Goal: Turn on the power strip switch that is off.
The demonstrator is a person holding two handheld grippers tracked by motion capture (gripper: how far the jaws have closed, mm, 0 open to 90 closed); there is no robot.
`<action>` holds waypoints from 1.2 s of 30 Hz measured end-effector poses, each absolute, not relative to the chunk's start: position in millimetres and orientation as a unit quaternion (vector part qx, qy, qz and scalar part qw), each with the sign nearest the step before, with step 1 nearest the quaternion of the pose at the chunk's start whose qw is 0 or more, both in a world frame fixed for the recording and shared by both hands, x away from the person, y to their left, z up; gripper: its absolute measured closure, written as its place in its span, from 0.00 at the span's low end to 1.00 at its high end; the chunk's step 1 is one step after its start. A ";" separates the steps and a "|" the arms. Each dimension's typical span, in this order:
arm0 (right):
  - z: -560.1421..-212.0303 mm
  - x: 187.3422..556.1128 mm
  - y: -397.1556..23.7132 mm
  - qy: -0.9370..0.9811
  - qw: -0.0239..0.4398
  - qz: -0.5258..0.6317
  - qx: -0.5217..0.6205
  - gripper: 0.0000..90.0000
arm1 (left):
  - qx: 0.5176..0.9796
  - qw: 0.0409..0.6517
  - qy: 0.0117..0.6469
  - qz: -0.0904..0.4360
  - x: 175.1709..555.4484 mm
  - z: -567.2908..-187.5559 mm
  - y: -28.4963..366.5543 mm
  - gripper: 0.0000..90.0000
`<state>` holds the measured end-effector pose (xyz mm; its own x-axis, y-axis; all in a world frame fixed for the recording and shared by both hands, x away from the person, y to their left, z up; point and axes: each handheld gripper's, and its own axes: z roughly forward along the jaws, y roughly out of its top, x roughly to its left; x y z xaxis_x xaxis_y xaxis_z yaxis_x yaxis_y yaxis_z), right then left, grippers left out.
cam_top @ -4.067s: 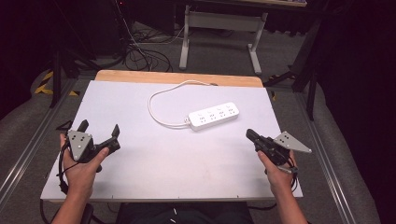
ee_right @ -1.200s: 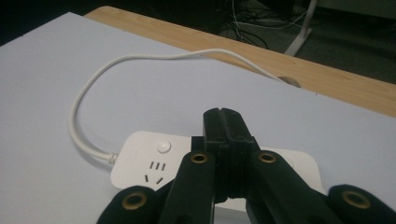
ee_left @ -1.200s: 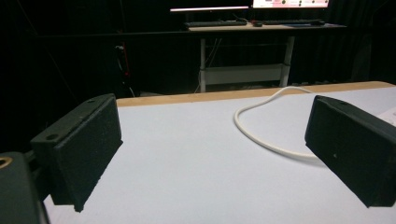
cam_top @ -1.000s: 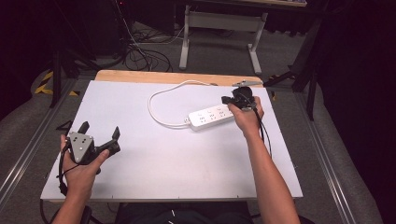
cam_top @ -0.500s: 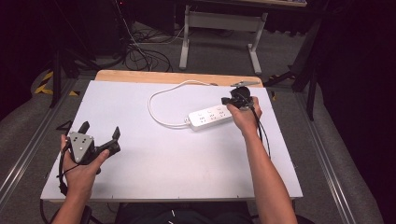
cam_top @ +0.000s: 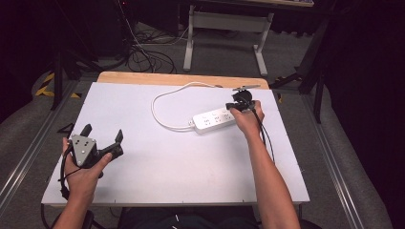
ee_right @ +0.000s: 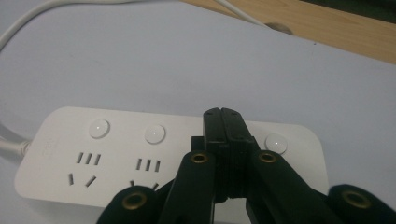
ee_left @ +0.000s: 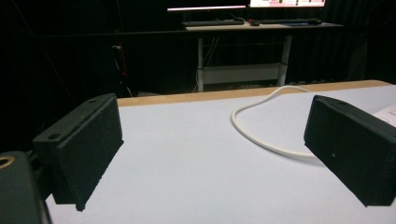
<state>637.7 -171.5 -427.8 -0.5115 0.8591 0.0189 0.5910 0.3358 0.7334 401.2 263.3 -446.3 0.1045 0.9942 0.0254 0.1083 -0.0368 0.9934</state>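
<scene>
A white power strip (cam_top: 214, 120) lies at the right of the white table (cam_top: 191, 162), and its white cable (cam_top: 160, 107) loops off to the left and back. My right gripper (cam_top: 235, 106) is over the strip's right end. In the right gripper view its black jaws are shut together with nothing between them. The right gripper (ee_right: 223, 114) has its tip down on the power strip (ee_right: 70, 154), between two round buttons (ee_right: 155, 134); whether it presses one is hidden. My left gripper (cam_top: 103, 132) rests open at the front left. The left gripper (ee_left: 215, 154) faces the cable (ee_left: 261, 137).
A wooden edge (cam_top: 181, 78) runs along the table's far side. Beyond it a metal desk frame (cam_top: 224, 28) stands on the floor beside a tangle of dark cables (cam_top: 143, 52). The cable's far end passes a hole (ee_right: 279, 29) in the wood.
My right gripper has travelled from the table's front right up to the power strip's right end and has held there over the last second. The left gripper has stayed put.
</scene>
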 end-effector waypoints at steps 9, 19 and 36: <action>-438.5 644.1 -167.7 0.800 0.185 0.338 0.459 1.00 | 0.561 0.489 0.493 0.451 401.2 -446.4 263.3 0.06; -450.0 650.0 -159.8 0.797 0.189 0.346 0.457 1.00 | 0.563 0.488 0.494 0.449 401.5 -446.5 263.7 0.06; -450.9 650.2 -155.5 0.801 0.181 0.336 0.462 1.00 | 0.565 0.489 0.490 0.449 400.5 -446.1 262.4 0.06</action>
